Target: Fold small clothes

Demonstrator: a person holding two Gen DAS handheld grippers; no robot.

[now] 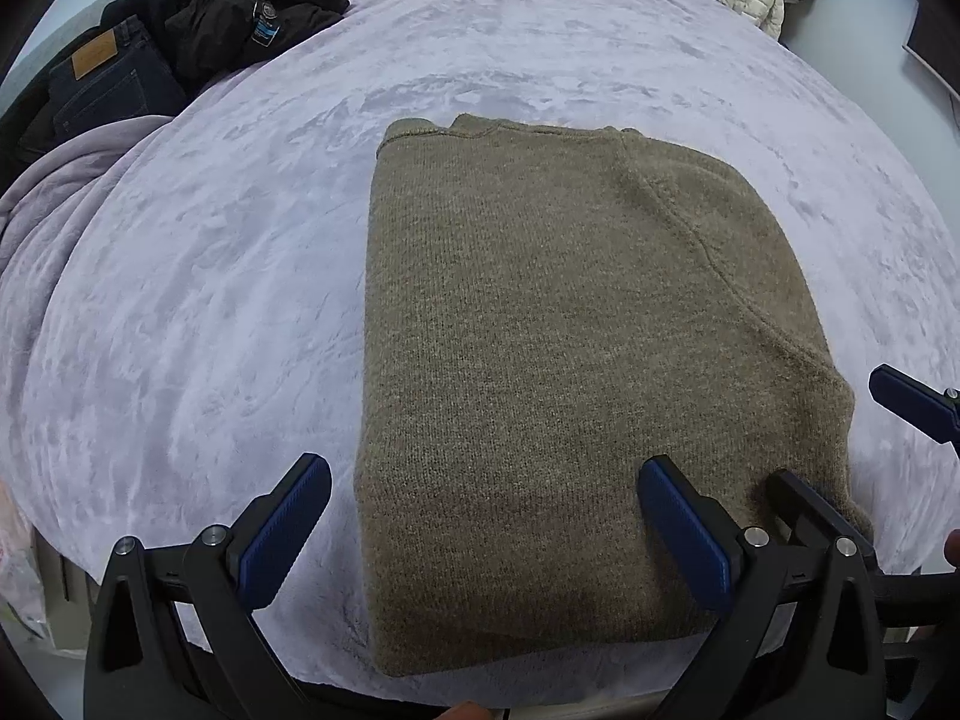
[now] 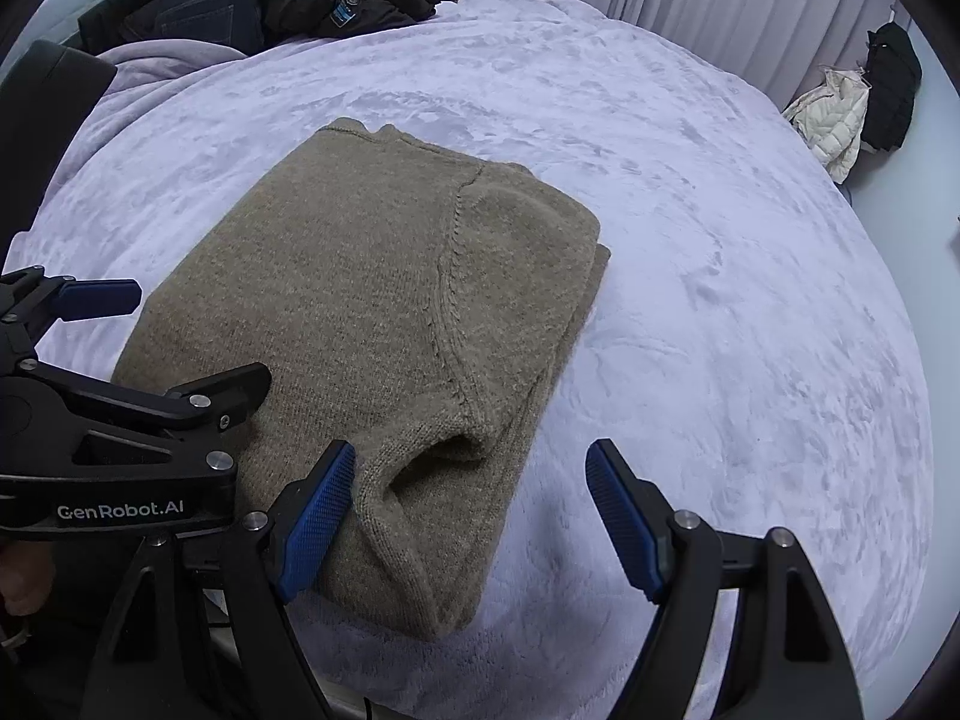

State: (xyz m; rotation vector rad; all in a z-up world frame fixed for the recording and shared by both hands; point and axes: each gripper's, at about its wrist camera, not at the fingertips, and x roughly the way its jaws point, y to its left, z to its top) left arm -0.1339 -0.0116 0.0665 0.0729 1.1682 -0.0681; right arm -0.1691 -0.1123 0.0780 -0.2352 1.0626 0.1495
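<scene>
Bed: covered by a lilac plush blanket.
Sweater: folded, laid mid-bed.
Left tongs: spread wide, nothing gripped; "GenRobot.AI" is printed.
Right tongs: spread wide, nothing gripped.
Jeans: tan patch, unreadable.

- One folded olive-brown sweater lying on the lavender blanket.
- Two grippers at the sweater's near edge: the left gripper and the right gripper, each with two blue-padded fingers spread apart.
- One pair of dark jeans beyond the sweater.
- One black jacket beside the jeans.
- One cream puffer coat off past the sweater.
</scene>
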